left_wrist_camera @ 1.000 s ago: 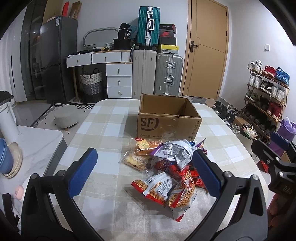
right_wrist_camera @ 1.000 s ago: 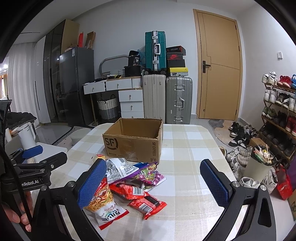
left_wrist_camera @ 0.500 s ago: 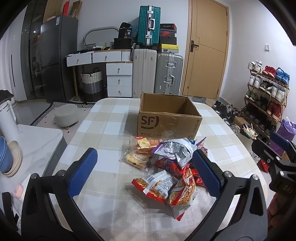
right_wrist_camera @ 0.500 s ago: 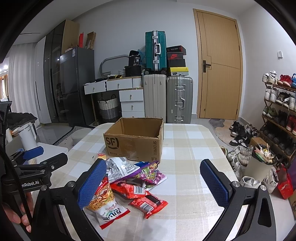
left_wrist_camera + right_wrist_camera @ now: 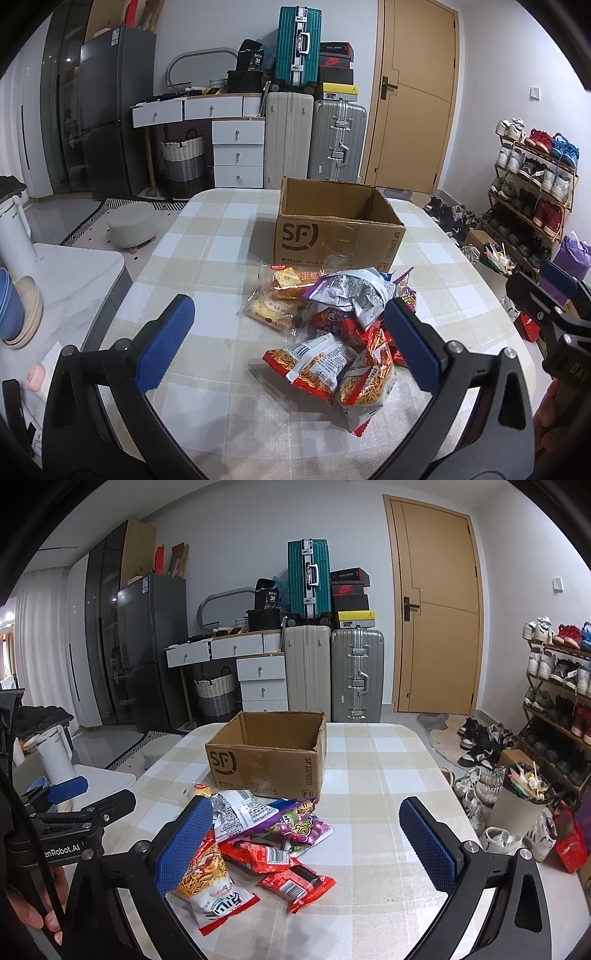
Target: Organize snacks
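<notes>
My left gripper [image 5: 284, 339] and right gripper [image 5: 304, 840] look alike: black plastic frames with silver screws and textured blue finger pads [image 5: 184, 843]. White lettering marks the left one's side, and a black cable [image 5: 22, 834] runs past it.

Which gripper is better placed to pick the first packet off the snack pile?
Probably the left gripper: open, with the snack pile lying between its fingers. The right gripper, also open, mostly frames bare tablecloth, the pile sitting toward its left finger. The cardboard box stands just behind the pile.
</notes>
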Demonstrator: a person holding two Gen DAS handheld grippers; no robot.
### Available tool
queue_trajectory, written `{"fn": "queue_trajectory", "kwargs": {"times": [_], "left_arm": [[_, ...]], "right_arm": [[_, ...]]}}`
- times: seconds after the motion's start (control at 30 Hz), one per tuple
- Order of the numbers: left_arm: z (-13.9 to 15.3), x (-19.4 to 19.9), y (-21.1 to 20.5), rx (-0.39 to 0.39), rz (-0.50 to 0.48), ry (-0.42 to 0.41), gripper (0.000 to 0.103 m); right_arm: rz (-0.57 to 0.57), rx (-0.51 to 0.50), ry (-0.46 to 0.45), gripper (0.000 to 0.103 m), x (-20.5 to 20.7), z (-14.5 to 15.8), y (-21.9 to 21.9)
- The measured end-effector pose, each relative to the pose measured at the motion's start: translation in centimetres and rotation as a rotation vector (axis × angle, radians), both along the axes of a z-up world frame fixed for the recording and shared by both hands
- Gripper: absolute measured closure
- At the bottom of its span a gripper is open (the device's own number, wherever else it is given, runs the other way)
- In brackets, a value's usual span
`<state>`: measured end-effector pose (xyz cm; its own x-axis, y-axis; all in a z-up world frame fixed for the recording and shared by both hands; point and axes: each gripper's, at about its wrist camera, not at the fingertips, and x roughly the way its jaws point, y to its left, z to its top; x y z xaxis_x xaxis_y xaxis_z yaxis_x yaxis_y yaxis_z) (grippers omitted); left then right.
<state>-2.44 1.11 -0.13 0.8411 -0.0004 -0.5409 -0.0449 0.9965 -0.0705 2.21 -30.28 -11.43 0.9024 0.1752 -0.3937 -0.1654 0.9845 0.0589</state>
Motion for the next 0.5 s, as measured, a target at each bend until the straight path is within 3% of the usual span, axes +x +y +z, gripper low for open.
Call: {"fn": "queue_trajectory", "kwargs": {"times": [0.5], "left_arm": [[-0.96,0.2,-0.09,-0.002,0.004,0.014,0.001]], "right_arm": [[0.0,0.005,-0.003,0.0,-0.06,0.04,-0.5]]}}
